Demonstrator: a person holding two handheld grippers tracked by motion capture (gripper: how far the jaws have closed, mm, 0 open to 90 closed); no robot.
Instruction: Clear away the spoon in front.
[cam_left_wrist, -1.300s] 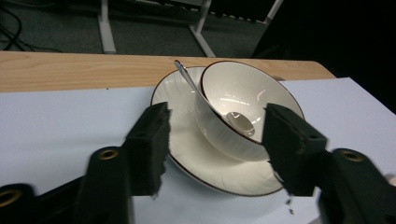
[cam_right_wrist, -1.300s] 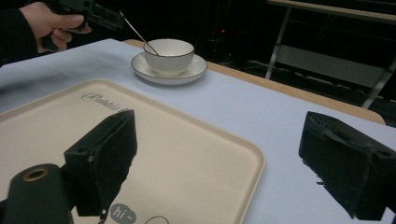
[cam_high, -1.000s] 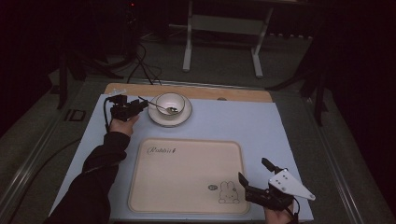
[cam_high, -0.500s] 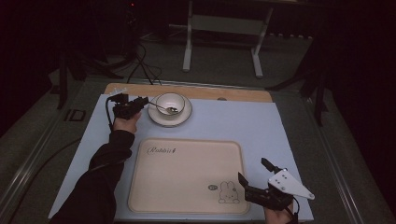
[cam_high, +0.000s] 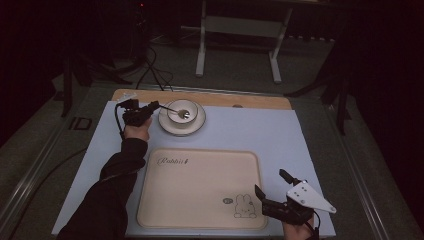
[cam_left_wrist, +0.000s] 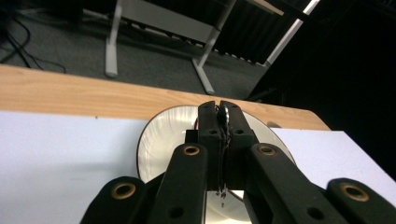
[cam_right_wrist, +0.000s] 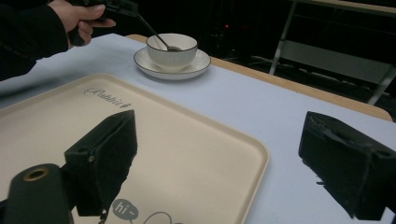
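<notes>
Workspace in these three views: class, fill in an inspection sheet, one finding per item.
Surface: pale blue mat over a wooden table.
Job's things: spoon handle sticks out of the white bowl standing on its saucer.
Clutter: cream rabbit tray, bare, nearer the person.
Grippers: left tongs have just been closing and are shut on the spoon handle; right tongs open over the tray's corner.
Cables: one loops from the left tongs; more on the floor.
Surroundings: dark room, metal stand behind.

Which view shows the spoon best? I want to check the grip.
The right gripper view: the spoon slants from the left tool into the bowl. The high view shows it small; the left gripper view, just its edge between shut jaws.
</notes>
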